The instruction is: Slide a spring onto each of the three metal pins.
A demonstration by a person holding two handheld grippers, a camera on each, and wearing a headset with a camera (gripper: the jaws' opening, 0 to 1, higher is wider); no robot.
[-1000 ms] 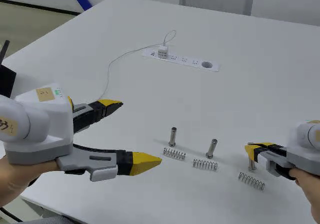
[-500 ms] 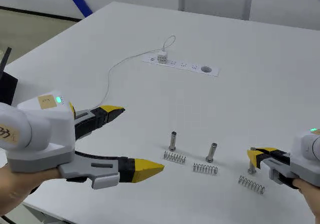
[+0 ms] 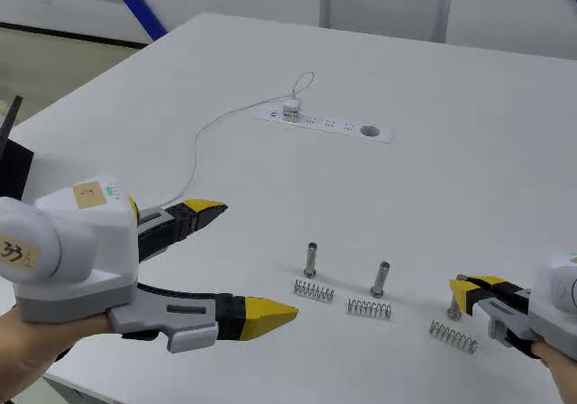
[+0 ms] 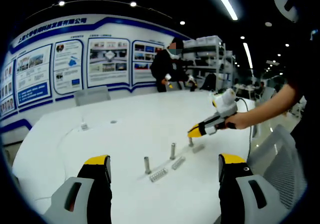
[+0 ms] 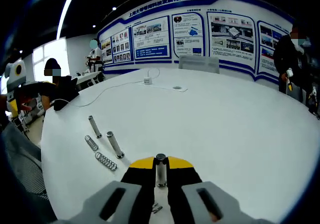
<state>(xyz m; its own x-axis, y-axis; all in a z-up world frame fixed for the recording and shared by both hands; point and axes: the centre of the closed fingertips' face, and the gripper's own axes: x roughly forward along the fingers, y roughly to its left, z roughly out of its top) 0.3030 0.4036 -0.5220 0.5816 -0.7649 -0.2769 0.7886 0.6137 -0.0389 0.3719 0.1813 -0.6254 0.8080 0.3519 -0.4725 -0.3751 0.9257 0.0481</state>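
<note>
Three upright metal pins stand in a row near the table's front edge: the left pin (image 3: 311,258), the middle pin (image 3: 381,278) and the right pin (image 3: 453,308). A loose spring lies flat in front of each: left spring (image 3: 314,289), middle spring (image 3: 370,308), right spring (image 3: 453,335). My right gripper (image 3: 469,286) is shut on the right pin (image 5: 160,170), which stands between its yellow tips (image 5: 160,166). My left gripper (image 3: 242,260) hovers wide open to the left of the pins with nothing between its jaws. From the left gripper (image 4: 164,161) the left pin (image 4: 147,164) is closest.
A white power strip (image 3: 329,123) with a plug and a thin cable (image 3: 194,156) lies at mid-table. A grey chair (image 3: 386,3) stands behind the far edge. The front table edge runs just under both grippers. People stand in the background (image 4: 172,66).
The head camera has tilted, so the whole scene has shifted. The right gripper stays shut on the right pin. The left gripper stays open; pins and springs have not moved.
</note>
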